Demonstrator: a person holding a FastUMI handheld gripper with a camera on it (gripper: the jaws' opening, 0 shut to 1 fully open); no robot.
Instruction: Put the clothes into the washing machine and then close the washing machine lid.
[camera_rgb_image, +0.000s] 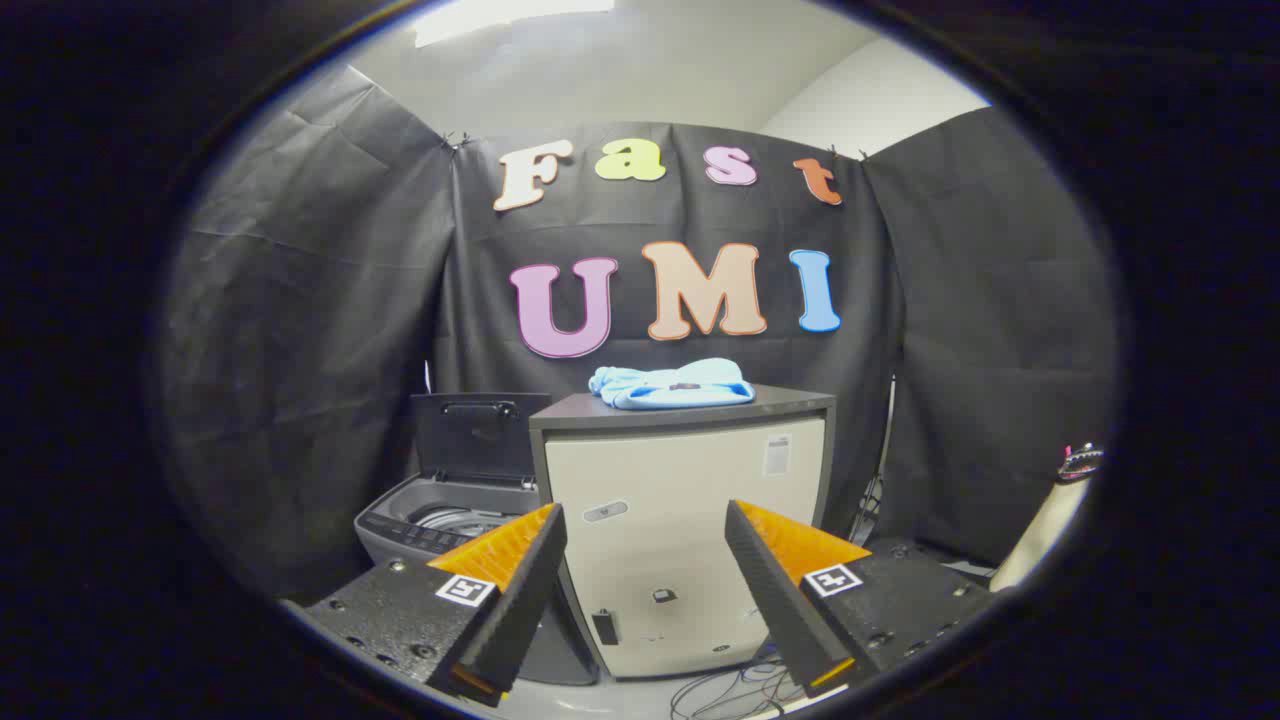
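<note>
The tongs (645, 520) stand wide apart in the lower middle of the frame, their 2 fingers (520, 570) splayed with nothing between them but air. They hang well short of everything else in the scene, touching nothing.

Beyond the fingers, in the centre of the frame, stands a pale cabinet (690, 540) with a dark flat top. On that top, toward its back and just above centre of the frame, lies the light blue clothing (672, 385), a bunched, folded heap resting flat against the dark surface. A small white sticker sits on the cabinet front near its upper right corner.

Left of the cabinet and touching or nearly touching its side is the washing machine (440, 520), a low grey top-loader seen at centre left. Its lid (478, 435) stands raised upright at the back, and the rim of the drum shows inside the open mouth. The left finger overlaps the machine's front edge in the picture.

Loose cables (740, 690) lie on the floor below the cabinet, at the bottom of the frame. At far right, a pale, rounded object with a dark top (1050, 515) stands at the edge; what it is I cannot tell.
</note>
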